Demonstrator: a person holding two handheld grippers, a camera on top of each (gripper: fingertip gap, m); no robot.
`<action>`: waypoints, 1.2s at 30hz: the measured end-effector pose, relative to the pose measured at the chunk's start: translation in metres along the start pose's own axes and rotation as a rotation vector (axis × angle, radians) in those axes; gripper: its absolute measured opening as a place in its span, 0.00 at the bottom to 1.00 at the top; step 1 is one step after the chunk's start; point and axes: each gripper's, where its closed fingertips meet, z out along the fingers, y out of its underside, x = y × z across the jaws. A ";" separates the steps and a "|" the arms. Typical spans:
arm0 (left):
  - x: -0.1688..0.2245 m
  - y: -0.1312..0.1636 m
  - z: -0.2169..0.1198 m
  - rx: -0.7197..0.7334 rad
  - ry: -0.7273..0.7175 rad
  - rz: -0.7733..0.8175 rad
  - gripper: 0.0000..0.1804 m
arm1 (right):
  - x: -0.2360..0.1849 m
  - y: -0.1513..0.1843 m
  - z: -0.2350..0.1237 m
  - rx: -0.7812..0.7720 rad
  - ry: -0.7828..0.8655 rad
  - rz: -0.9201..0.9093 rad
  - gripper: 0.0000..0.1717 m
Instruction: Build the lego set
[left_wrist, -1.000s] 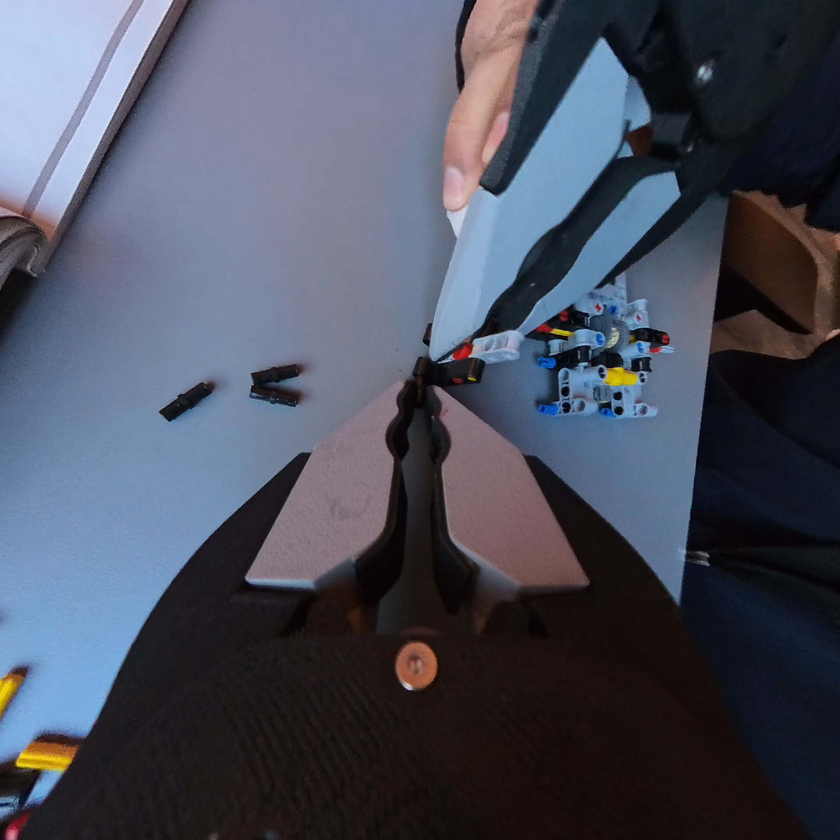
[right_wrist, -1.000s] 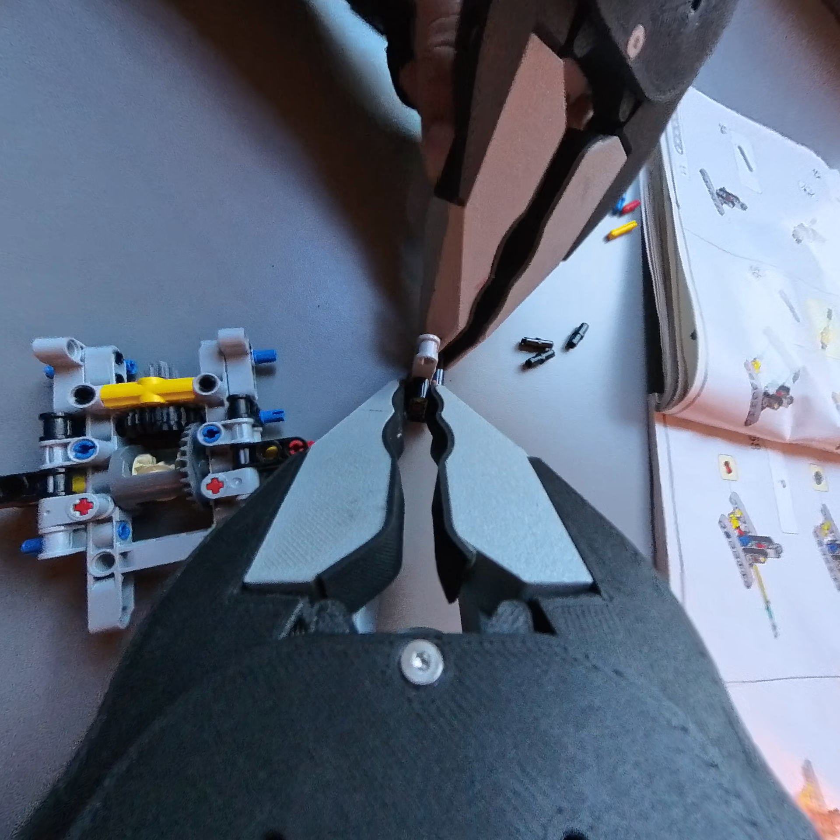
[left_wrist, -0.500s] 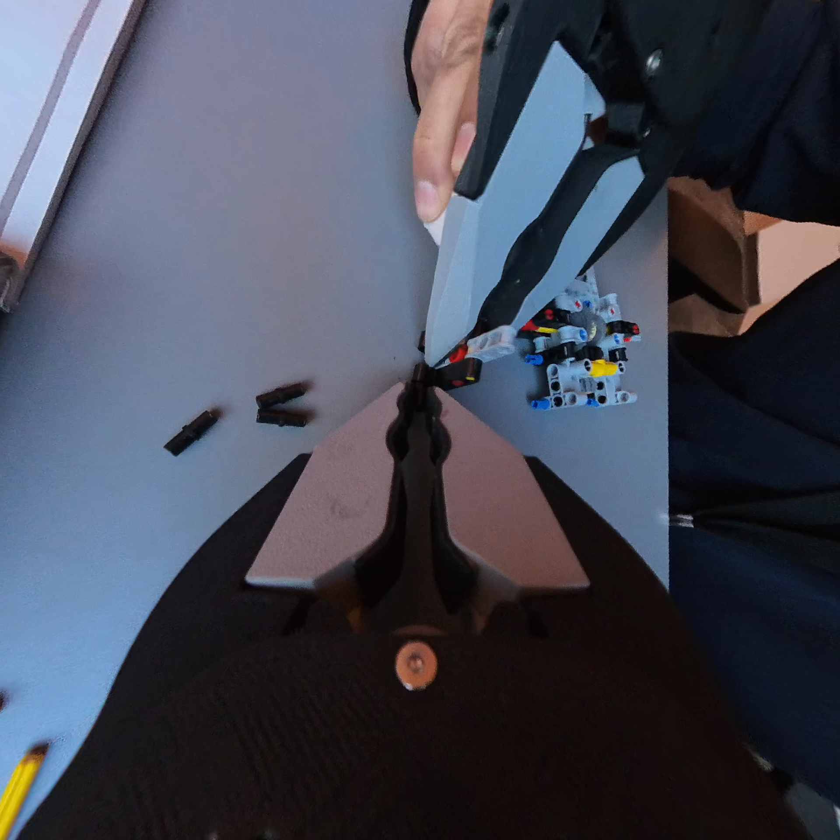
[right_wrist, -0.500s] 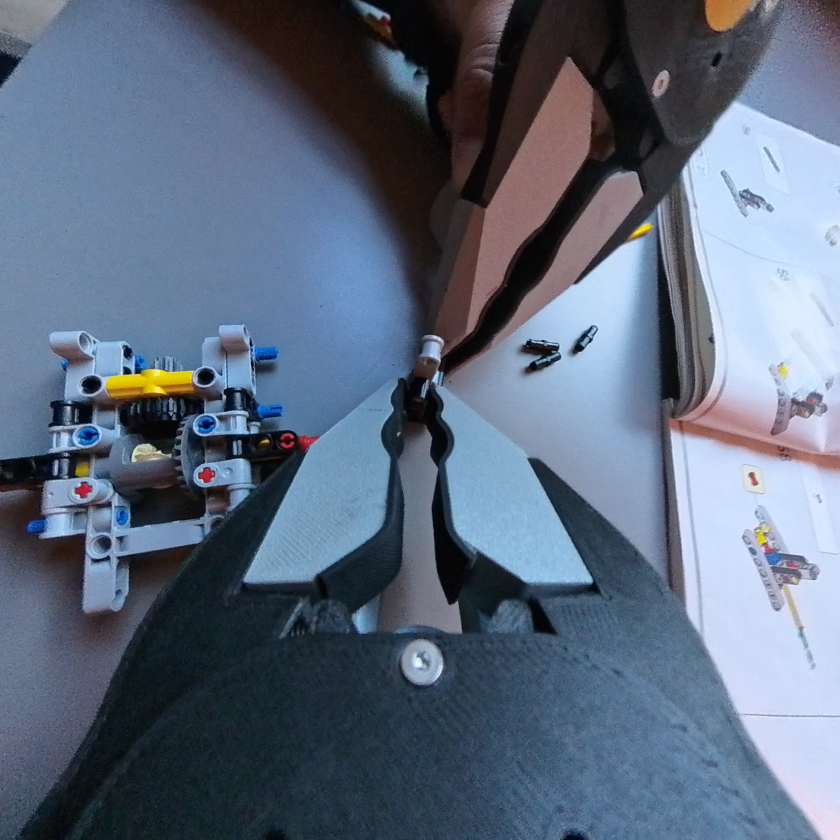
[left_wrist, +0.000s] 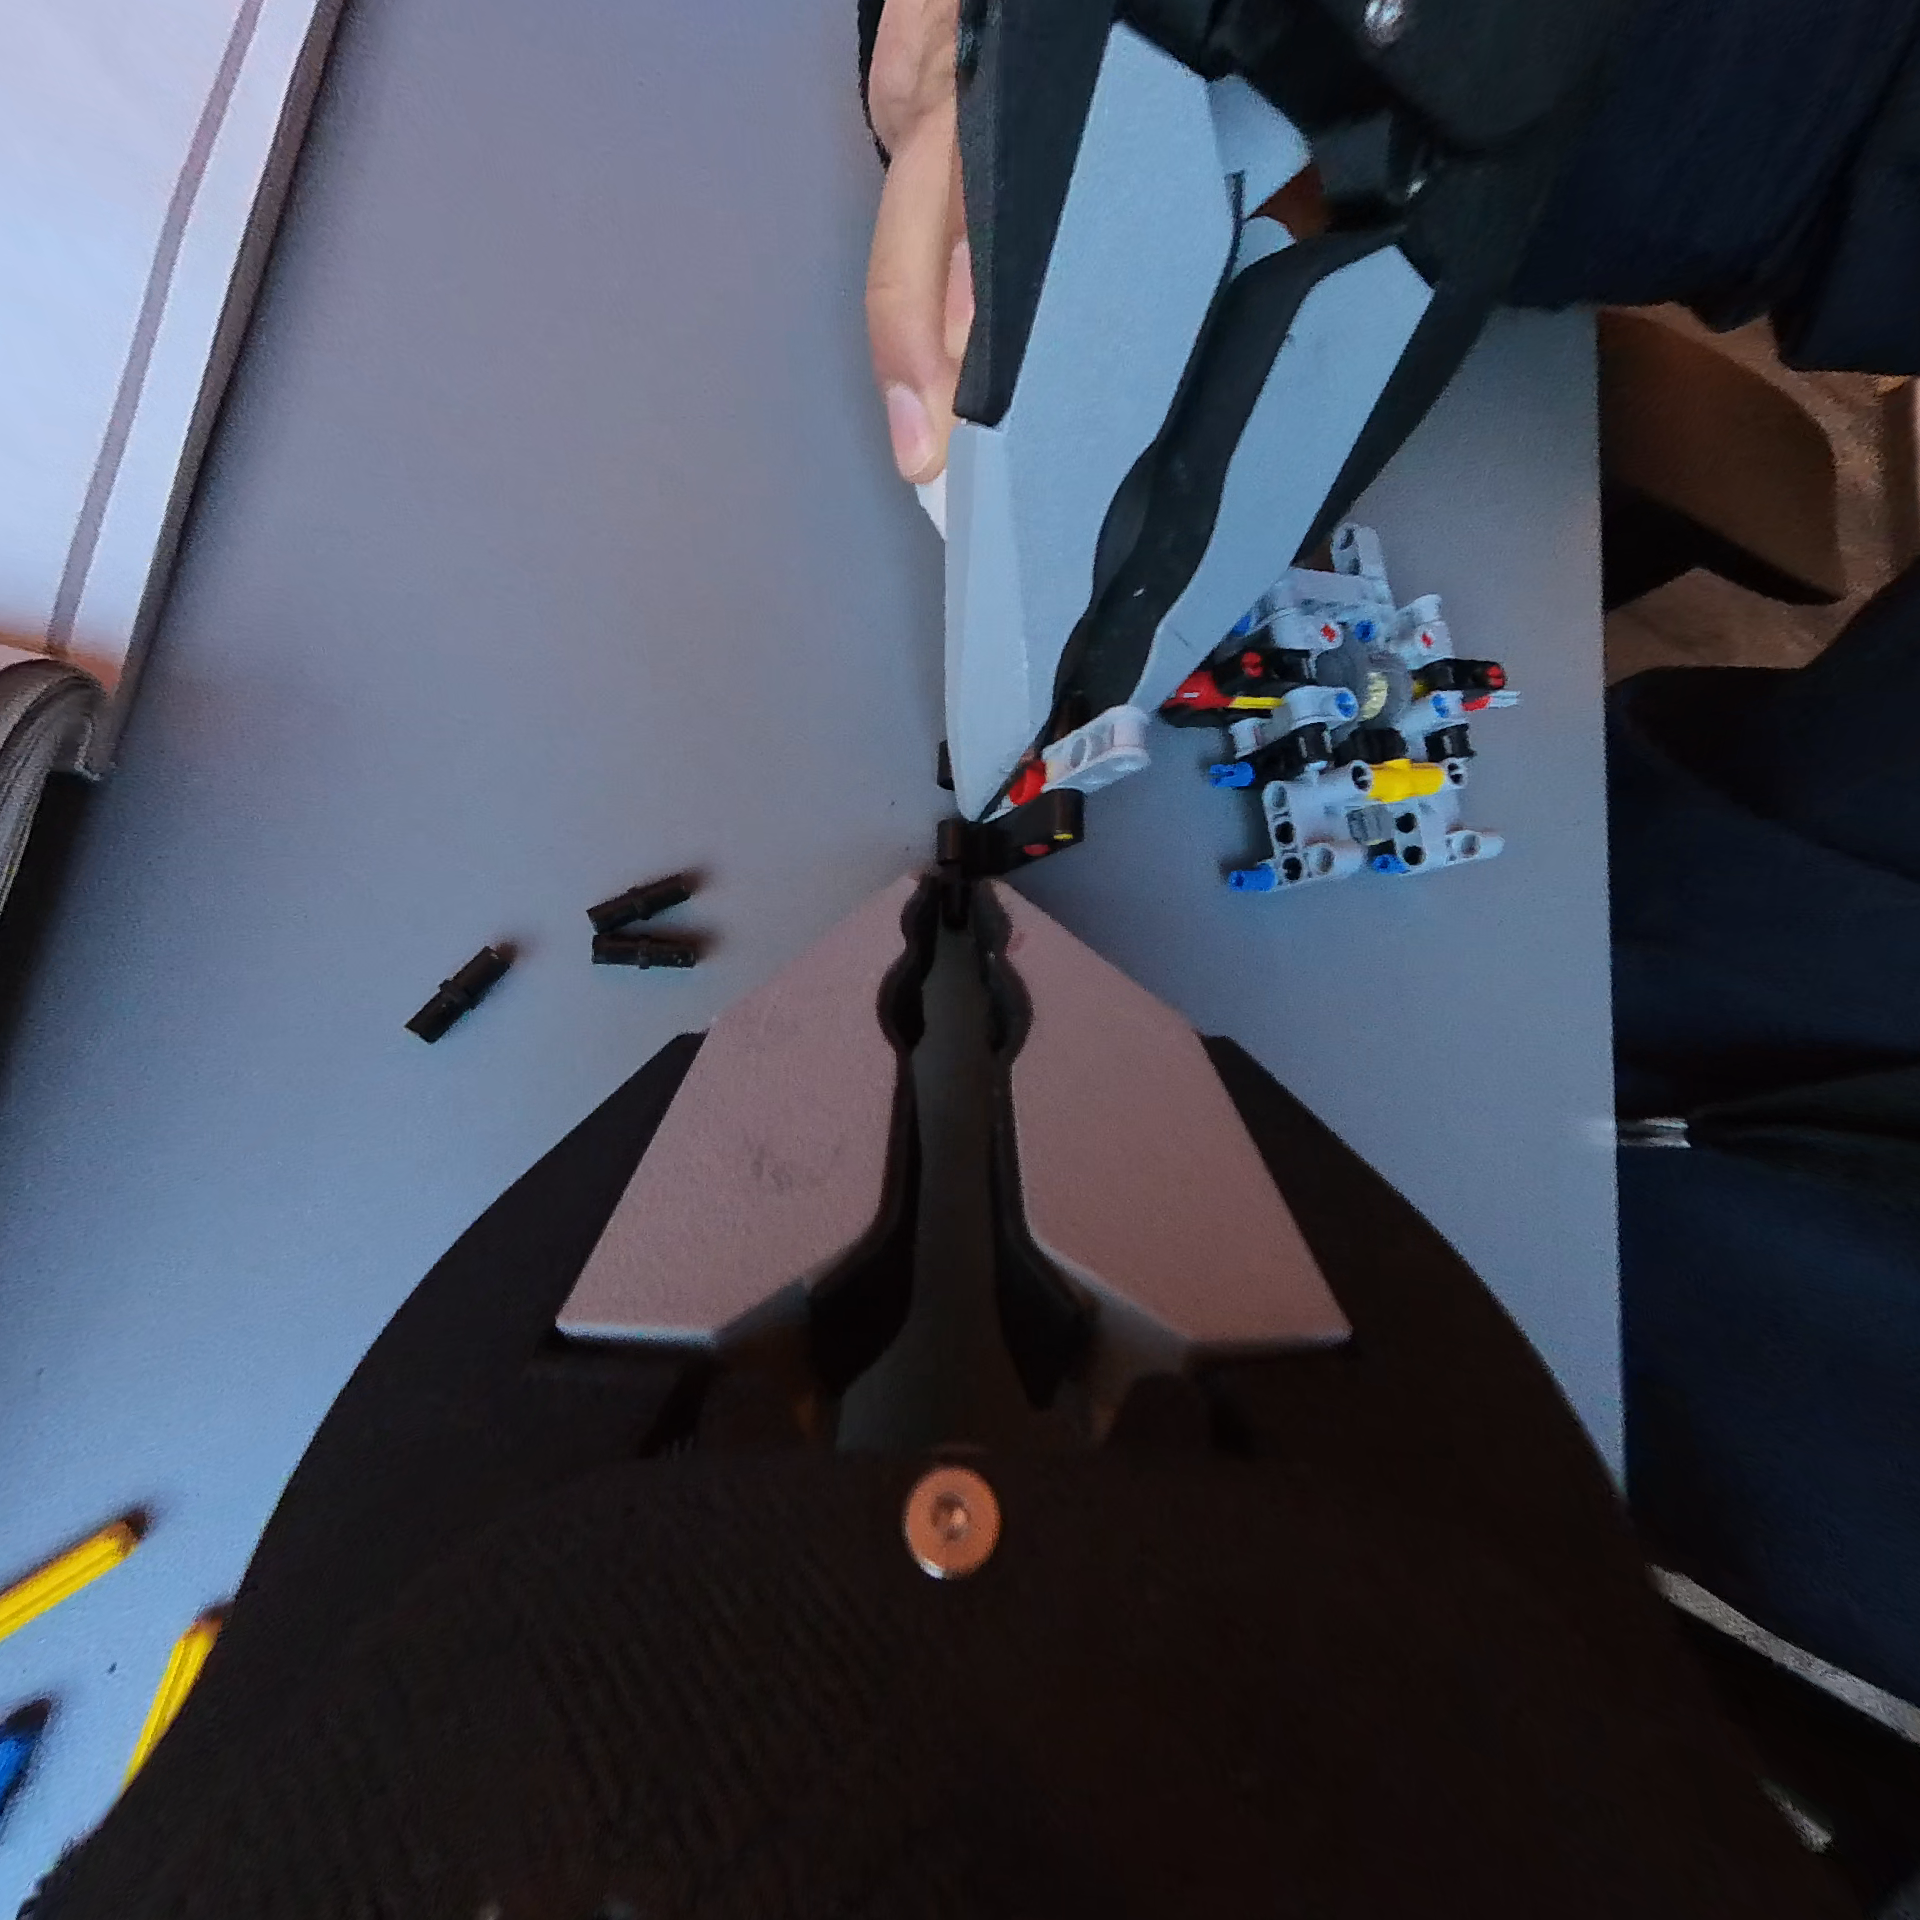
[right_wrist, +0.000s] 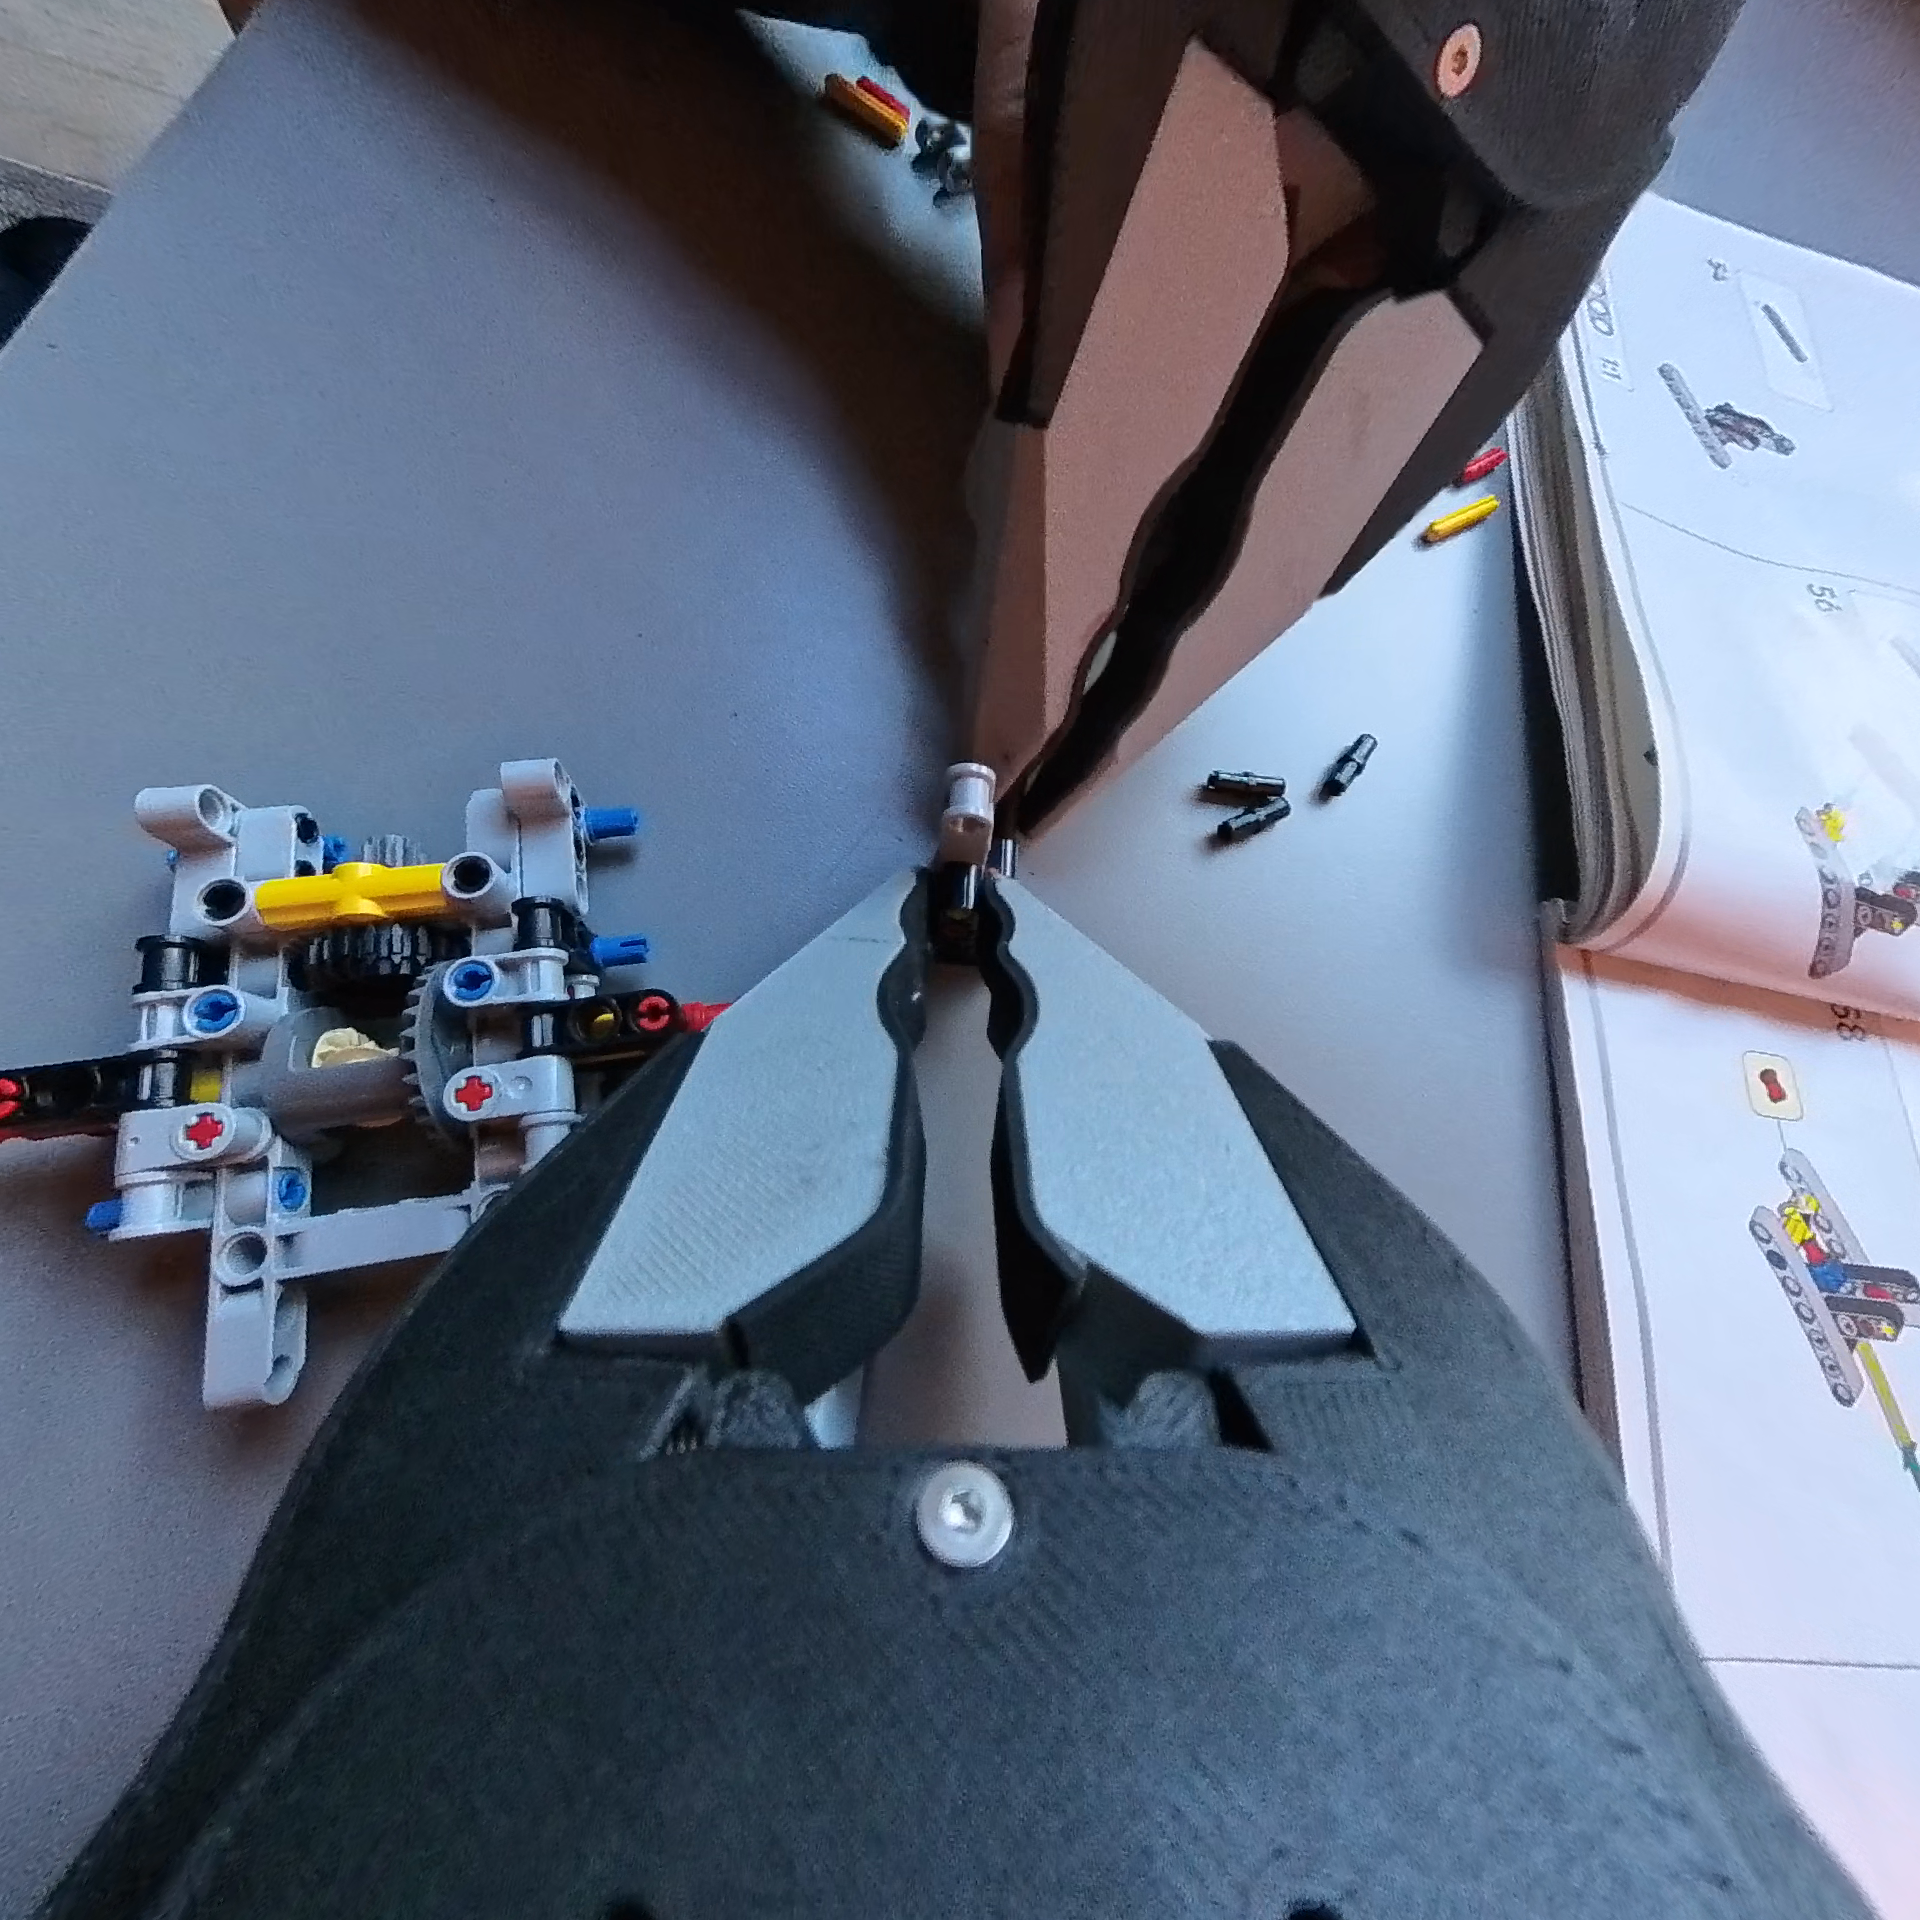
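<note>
Left claw (left_wrist: 954, 902) was nearly closed, its tips pinching a small black pin (left_wrist: 952, 896) whose far end met the black beam (left_wrist: 1023, 831) of a small assembly. Right claw (right_wrist: 958, 914) was closed on that same small assembly, pads pressed on the black beam (right_wrist: 956, 920); a light grey connector (right_wrist: 968, 805) and a red pin (left_wrist: 1029, 779) stuck out beyond the tips. Both claws met tip to tip above the grey worktop (left_wrist: 520, 520), the small assembly held between them.

A hand (left_wrist: 920, 260) gripped the right claw's body, seen from the left wrist view.

On the worktop just left of the left claw lay three loose black pins: two touching (left_wrist: 642, 928) and one apart (left_wrist: 459, 992). The same three pins showed right of the claws in the right wrist view (right_wrist: 1247, 800).

To the right claw's left sat a bigger built block model (right_wrist: 343, 1029) in light grey, with a yellow piece, black gears, and blue and red pins, flat on the worktop and apart from both claws.

An open instruction booklet (right_wrist: 1766, 935) lay along the worktop's edge. Near it lay a yellow stick and a red stick (right_wrist: 1463, 504). More yellow sticks (left_wrist: 73, 1579) lay blurred at the near left corner.
</note>
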 end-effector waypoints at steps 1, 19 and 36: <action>0.002 -0.001 -0.003 0.009 0.010 -0.001 0.02 | 0.000 0.000 0.000 0.000 0.000 0.000 0.03; -0.008 0.009 -0.011 -0.059 -0.131 0.035 0.06 | 0.001 0.000 0.000 0.005 -0.006 0.022 0.03; 0.001 0.003 -0.001 -0.082 -0.160 0.185 0.05 | -0.002 0.008 -0.010 -0.010 -0.048 0.149 0.03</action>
